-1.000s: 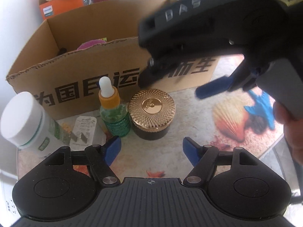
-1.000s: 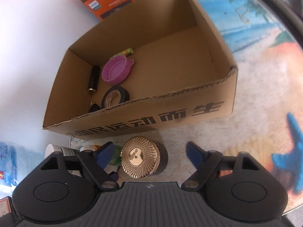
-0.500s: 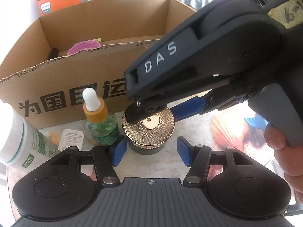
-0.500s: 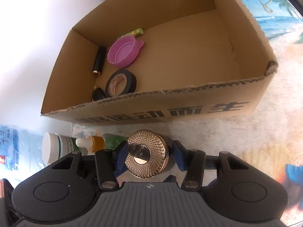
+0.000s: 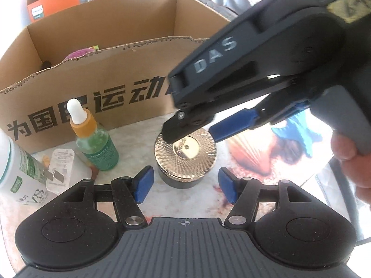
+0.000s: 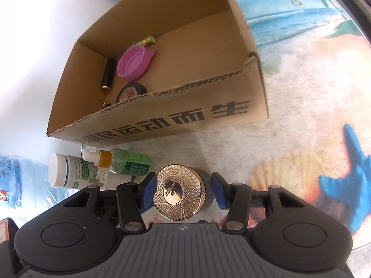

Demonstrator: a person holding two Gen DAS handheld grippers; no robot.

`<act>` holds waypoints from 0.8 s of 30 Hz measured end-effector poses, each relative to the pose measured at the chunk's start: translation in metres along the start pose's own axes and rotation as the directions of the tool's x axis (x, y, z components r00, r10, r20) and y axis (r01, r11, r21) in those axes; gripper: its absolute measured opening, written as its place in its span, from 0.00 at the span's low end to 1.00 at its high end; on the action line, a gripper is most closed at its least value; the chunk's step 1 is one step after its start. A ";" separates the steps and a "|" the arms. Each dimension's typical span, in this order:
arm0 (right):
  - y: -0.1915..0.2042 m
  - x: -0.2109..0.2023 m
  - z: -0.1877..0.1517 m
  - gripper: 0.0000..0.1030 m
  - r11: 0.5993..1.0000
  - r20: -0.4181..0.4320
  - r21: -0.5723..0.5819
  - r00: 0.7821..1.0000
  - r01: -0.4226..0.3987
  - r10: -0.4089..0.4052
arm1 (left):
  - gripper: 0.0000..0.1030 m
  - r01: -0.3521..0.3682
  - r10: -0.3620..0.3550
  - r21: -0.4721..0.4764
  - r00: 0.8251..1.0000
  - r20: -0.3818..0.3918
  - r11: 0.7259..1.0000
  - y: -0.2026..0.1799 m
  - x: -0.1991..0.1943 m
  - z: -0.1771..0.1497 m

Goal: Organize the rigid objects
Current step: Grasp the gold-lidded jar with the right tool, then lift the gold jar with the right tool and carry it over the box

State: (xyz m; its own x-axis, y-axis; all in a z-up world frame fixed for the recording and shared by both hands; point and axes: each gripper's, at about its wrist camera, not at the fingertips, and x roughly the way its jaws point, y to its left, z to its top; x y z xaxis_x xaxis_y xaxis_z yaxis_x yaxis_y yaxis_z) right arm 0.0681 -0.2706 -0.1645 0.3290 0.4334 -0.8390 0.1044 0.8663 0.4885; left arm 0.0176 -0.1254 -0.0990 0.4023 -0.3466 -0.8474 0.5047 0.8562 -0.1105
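A dark jar with a gold patterned lid (image 5: 185,155) stands on the mat in front of the cardboard box (image 5: 111,78). My right gripper (image 6: 183,190) reaches down over the jar (image 6: 179,192), its blue pads on either side of it, close to or touching it. In the left wrist view the right gripper (image 5: 192,129) hangs over the lid. My left gripper (image 5: 185,184) is open and empty, just short of the jar.
A green dropper bottle (image 5: 92,141), a white pill bottle (image 5: 16,166) and a small sachet (image 5: 60,164) stand left of the jar. The box (image 6: 231,111) holds a pink lid (image 6: 134,63), black tape (image 6: 131,91), a black tube (image 6: 109,74) and a small green item (image 6: 147,40).
My right gripper came down over the gold-lidded jar and narrowed its fingers around it. My left gripper moved closer to the jar and stayed open.
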 end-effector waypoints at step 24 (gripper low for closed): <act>-0.012 -0.004 -0.005 0.53 0.995 -0.013 0.080 0.998 -0.055 0.056 | 0.55 -0.042 0.042 0.020 0.999 -0.004 0.999 -0.019 0.016 0.007</act>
State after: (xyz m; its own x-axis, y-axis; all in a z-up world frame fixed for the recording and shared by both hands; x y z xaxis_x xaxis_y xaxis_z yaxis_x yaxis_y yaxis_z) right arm 0.0607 -0.2819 -0.1679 0.3224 0.4841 -0.8135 0.1615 0.8186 0.5512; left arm 0.0200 -0.1502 -0.1069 0.4200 -0.3084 -0.8535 0.5027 0.8621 -0.0642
